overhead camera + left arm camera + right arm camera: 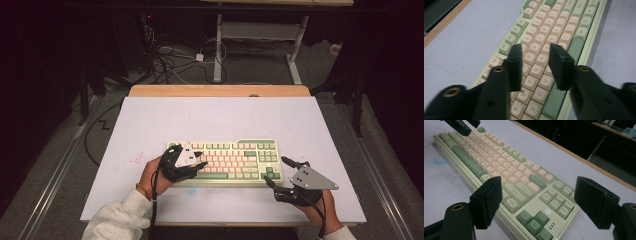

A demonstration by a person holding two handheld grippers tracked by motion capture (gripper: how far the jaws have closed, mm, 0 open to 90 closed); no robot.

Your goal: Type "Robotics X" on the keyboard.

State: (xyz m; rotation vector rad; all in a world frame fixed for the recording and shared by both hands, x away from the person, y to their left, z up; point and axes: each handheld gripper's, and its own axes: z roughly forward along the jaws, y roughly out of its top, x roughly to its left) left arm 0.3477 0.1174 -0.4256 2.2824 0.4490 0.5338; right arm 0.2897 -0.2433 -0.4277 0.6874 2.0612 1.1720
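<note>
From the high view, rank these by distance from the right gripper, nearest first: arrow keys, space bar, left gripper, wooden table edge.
1. Arrow keys, at the keyboard's near right corner, just left of the right gripper.
2. Space bar, bottom row, further left.
3. Left gripper, over the keyboard's left part.
4. Wooden table edge, along the far side.

Your pale green plastic keyboard (227,161) carries cream-pink letter keys, darker sage-green modifier keys and space bar, and deep green arrow keys (534,223) beside a small white round logo (548,211). It lies on a white tabletop (220,117) with faint red speckles at the left and a light wooden strip (220,90) along the far edge. Your two grippers are black, the left gripper (201,165) and the right gripper (276,172) each topped by a grey three-cornered plate, and your sleeve (117,220) is off-white.
</note>
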